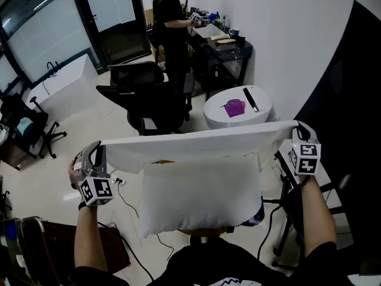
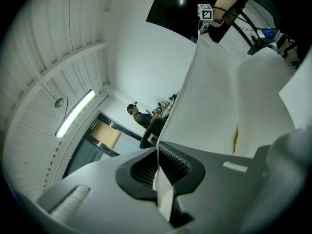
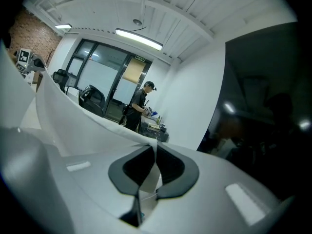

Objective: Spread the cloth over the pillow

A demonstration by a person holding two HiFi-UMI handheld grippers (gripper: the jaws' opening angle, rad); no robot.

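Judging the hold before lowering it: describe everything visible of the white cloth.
The white cloth looks like thin, plain, smooth fabric. It is held in the air as a wide band, pulled nearly taut, with its top edge rising slightly toward the right. The left gripper and right gripper are each shut on an upper corner. It hangs by the far edge of the white pillow; whether they touch I cannot tell.
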